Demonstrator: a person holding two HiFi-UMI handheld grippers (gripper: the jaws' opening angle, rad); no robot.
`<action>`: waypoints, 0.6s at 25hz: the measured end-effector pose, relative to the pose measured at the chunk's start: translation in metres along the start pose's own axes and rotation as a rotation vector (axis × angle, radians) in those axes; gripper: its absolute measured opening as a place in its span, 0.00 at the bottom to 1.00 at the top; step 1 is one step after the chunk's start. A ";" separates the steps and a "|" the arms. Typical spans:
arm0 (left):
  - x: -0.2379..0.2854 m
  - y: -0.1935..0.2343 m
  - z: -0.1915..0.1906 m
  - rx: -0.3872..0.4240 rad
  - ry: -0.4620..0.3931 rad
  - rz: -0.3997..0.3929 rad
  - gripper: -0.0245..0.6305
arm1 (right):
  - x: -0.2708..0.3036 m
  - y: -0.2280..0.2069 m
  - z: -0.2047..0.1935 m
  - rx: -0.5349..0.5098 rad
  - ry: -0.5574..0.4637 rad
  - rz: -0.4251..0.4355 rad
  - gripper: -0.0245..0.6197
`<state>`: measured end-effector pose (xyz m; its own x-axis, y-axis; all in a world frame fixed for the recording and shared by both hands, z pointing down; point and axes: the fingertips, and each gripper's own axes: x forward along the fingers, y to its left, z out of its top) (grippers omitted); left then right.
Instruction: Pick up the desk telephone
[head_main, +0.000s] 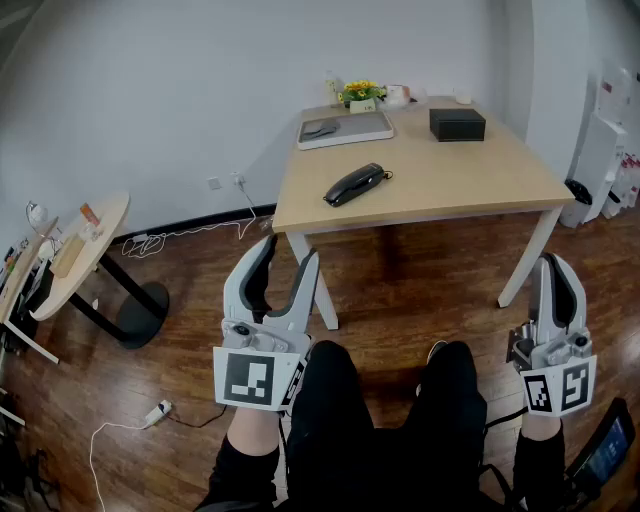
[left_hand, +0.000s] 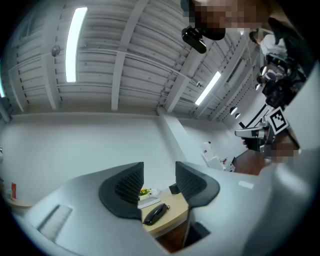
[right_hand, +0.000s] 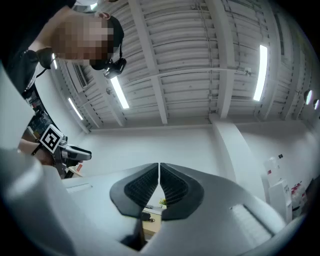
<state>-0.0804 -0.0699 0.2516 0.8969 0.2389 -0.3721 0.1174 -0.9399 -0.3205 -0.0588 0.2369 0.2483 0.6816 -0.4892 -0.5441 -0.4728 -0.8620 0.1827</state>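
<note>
Nothing's been grabbed here. The black telephone (head_main: 355, 184) is lying flat on the pale wood tabletop (head_main: 470, 170), close to the edge facing the person, on its own with nothing touching it.

Going off the telephone: a flat white tray (head_main: 345, 129) sits behind it toward the wall, and a small pot of yellow flowers (head_main: 362, 93) is further back, right at the wall. A black box (head_main: 457, 124) is behind the telephone too, off toward the far corner of the tabletop and well apart from it.

The person is sitting well back from the telephone with black trousers (head_main: 380, 420) in view, and both tools are out over the wooden floor (head_main: 420, 290), nowhere near it. The left hand-held gripper (head_main: 288, 252) has its jaws parted by a fairly narrow gap with nothing between them, and through that gap you can see the telephone way off in the distance. The right hand-held gripper (head_main: 555, 262) has its jaws pressed together, tips meeting, and it's holding nothing. Both are tipped upward a bit.

There's also a round side table (head_main: 95, 235) well off from the telephone, on the left gripper's side.
</note>
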 end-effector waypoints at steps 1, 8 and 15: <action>0.010 0.001 -0.008 -0.010 0.002 -0.006 0.32 | 0.008 -0.005 -0.010 0.016 0.010 0.008 0.04; 0.085 0.016 -0.051 -0.077 0.006 -0.040 0.33 | 0.065 -0.037 -0.069 0.037 0.042 0.021 0.04; 0.164 0.023 -0.104 -0.061 0.045 -0.073 0.35 | 0.124 -0.069 -0.115 0.027 0.045 0.020 0.04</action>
<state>0.1138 -0.0778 0.2734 0.9031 0.2976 -0.3096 0.2079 -0.9338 -0.2912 0.1231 0.2204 0.2622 0.6962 -0.5123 -0.5028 -0.5010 -0.8484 0.1707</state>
